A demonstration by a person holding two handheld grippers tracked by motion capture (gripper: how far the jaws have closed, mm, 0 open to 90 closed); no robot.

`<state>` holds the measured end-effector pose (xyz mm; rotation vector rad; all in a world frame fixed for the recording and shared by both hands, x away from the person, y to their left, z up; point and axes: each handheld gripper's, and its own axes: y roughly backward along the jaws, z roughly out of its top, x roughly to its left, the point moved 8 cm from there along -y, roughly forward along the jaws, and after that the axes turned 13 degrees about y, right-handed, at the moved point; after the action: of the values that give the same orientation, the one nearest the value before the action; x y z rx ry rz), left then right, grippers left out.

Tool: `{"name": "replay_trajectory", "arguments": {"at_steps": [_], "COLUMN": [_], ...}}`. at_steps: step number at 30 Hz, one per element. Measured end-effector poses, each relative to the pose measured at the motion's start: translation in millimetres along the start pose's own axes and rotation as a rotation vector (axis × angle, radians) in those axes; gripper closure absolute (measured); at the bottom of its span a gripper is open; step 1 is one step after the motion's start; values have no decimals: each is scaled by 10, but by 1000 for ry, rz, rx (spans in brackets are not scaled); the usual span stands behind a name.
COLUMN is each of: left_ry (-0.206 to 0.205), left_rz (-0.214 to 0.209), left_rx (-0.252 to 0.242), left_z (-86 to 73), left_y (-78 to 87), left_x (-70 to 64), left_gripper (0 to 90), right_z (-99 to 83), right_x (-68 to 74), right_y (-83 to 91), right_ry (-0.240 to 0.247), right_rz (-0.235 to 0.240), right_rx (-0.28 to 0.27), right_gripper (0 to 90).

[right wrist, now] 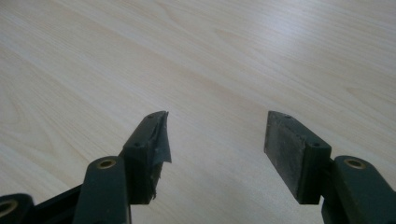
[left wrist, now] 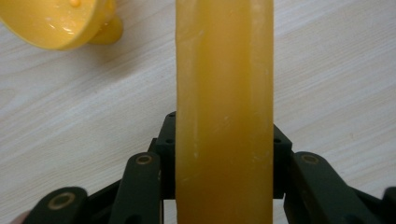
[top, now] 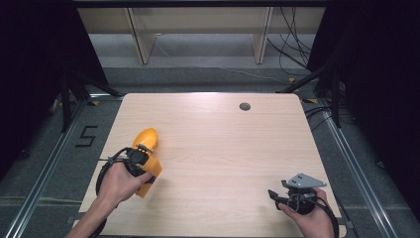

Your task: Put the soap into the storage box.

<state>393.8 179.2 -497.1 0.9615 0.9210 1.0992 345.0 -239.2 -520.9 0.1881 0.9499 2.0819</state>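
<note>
I have the table (top: 218, 148) spread in front of me, pale wood with a small dark grommet (top: 244, 106) near its far edge. On its left side sits the work: a yellow scoop (top: 147, 139), and just near of it an amber slab (top: 149, 171) that my left gripper (top: 140, 159) has clamped between its jaws. In the left gripper view the slab (left wrist: 224, 112) rises straight up between the jaws, its long axis running away from the gripper, and the scoop (left wrist: 60, 21) lies beyond and to the left, close by but not touching the slab. As I judge it, that is what the next move turns on: the slab must travel a short way forward and left to meet the scoop's bowl, and the left hand is far the nearer one for it. My right gripper (top: 285, 194) waits at the near right corner, well apart from both, with its jaws standing wide apart and nothing between them; its own view confirms this over bare wood (right wrist: 196, 60). The high view gives me the layout; the left gripper view alone shows droplets inside the scoop.
</note>
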Motion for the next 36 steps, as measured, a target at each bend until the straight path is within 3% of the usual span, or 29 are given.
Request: {"name": "replay_trajectory", "arguments": {"at_steps": [5,6,18,21,25,29,34,36], "left_ry": [9,44,116,108,133,130,143,153], "left_rz": [-8,4,4,9,9,5,4,10], "left_rx": [-15,-15,-47,-57,-77,-78,-71,-77], "left_z": [49,62,185,216,272,303,345,370], "left_y": [18,31,161,184,226,232,225,218], "left_x": [65,91,274,307,331,346,374,394], "left_gripper": [604,604,604,604,604,603,603,603], "right_z": [-1,-1,3,1,5,3,7,17], "right_x": [0,0,9,-1,9,-2,13,-4], "right_y": [-1,-1,2,-1,3,-1,5,-18], "right_ry": [0,1,-15,-2,-15,0,-20,26], "right_rz": [0,0,3,-1,3,0,8,15], "right_rx": [0,0,3,-1,2,-2,0,-22], "right_gripper": [403,403,403,403,403,403,403,403]}}
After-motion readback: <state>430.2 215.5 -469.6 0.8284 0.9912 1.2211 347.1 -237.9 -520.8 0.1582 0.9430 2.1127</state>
